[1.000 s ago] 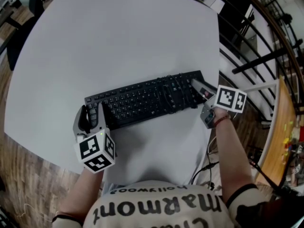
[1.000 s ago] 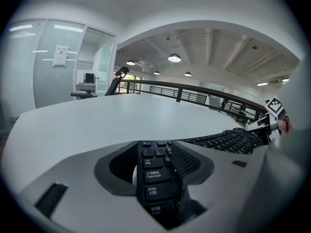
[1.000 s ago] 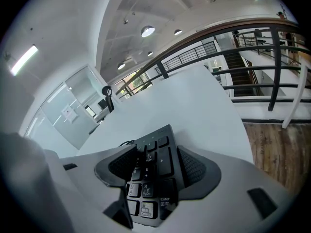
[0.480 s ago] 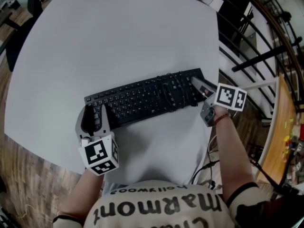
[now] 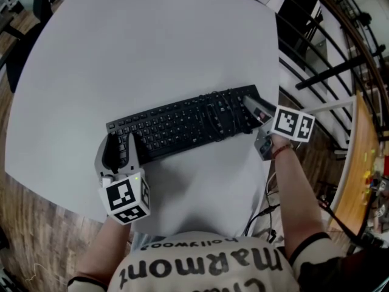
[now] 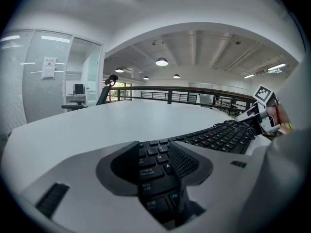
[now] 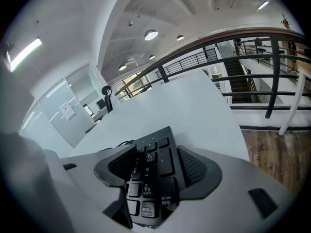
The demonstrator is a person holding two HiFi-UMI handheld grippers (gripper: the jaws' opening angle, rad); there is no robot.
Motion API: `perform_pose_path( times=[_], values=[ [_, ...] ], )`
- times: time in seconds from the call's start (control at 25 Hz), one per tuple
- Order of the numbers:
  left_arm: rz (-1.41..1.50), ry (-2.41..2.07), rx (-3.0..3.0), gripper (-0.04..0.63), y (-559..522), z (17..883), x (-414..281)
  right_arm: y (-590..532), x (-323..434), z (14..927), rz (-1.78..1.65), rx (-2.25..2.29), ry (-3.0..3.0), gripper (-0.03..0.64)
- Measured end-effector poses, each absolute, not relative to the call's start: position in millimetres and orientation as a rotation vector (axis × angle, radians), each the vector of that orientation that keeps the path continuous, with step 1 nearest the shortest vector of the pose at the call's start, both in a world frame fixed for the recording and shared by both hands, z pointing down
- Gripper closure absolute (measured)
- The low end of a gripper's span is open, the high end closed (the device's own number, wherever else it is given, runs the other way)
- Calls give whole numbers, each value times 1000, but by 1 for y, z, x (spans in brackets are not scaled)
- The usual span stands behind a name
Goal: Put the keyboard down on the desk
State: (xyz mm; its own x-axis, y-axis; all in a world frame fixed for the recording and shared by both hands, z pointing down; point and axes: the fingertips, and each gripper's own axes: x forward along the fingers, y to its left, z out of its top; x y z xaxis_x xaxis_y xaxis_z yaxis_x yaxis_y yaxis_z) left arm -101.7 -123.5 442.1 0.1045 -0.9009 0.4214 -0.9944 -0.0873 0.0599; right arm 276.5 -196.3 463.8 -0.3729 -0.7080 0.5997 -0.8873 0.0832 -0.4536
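Note:
A black keyboard [image 5: 182, 123] stretches across the near part of the round white desk [image 5: 152, 47], its cable [image 5: 220, 117] coiled on the keys. I cannot tell whether it rests on the desk or hangs just above it. My left gripper [image 5: 120, 143] has just been closing its jaws, and they are shut on the keyboard's left end; in the left gripper view the Caps Lock and Ctrl keys [image 6: 150, 165] lie between the pads. My right gripper [image 5: 254, 119] is shut on the number-pad end, which sits between its pads [image 7: 194, 168] in the right gripper view.
The desk's near edge [image 5: 200, 221] is close below the keyboard, with loose cables [image 5: 258, 218] hanging at its right. A black railing [image 5: 328, 59] and stairs run along the right side. Wooden floor [image 5: 24, 212] lies to the left, and a dark chair [image 5: 24, 23] stands at the far left.
The left gripper has shifted slightly and rolled a little at the keyboard's left end. The keyboard has crept a touch away from me. The right gripper has stayed put.

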Motion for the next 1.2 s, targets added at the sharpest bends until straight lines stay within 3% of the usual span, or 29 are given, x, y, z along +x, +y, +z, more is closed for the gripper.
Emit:
perform_pose_path(
  times=[1.2],
  values=[
    [372, -1829, 2102, 410, -123, 440, -100, -193, 283, 453, 782, 1813, -2125, 328]
  ],
)
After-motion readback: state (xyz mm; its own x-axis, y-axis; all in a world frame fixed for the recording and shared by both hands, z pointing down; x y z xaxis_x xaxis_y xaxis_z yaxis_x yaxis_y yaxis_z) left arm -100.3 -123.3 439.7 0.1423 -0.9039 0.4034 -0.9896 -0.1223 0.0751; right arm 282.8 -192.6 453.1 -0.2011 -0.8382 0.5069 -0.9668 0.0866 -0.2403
